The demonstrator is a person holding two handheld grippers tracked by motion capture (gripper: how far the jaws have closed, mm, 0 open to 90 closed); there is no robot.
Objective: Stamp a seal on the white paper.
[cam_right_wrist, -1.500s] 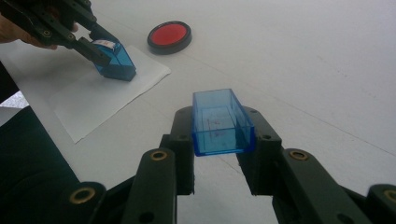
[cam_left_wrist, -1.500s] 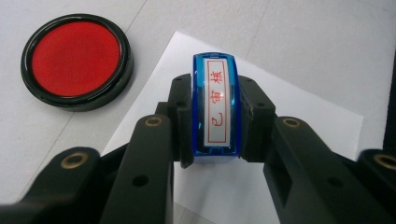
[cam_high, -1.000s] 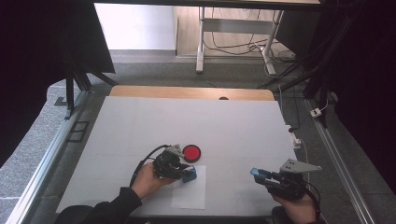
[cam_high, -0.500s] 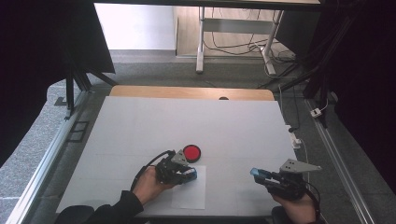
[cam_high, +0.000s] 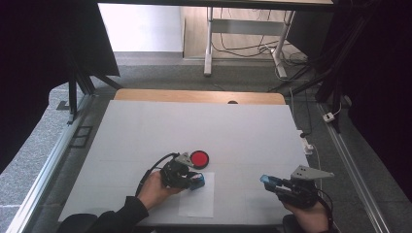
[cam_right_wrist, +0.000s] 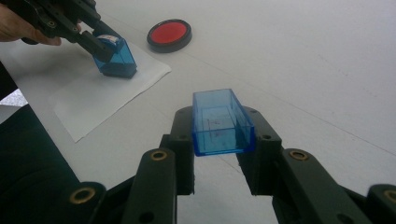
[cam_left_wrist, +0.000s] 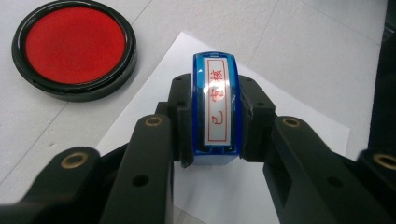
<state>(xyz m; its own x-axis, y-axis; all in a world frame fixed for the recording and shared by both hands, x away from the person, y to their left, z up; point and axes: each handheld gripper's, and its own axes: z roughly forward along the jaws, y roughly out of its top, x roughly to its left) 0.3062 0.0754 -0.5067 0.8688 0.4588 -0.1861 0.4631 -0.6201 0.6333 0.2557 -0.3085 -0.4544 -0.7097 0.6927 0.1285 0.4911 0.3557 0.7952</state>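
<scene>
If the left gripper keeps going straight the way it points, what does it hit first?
Probably the sheet of paper: the left gripper angles down at it, clamped on the blue stamp. The red ink pad lies off to the side, likely missed.

Grey floor around table; desk legs, cables beyond far edge.

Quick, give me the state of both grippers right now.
Left gripper: closed on the blue stamp, stamp down on the sheet of paper.
Right gripper: closed on the blue stamp cap, held above the table.
</scene>
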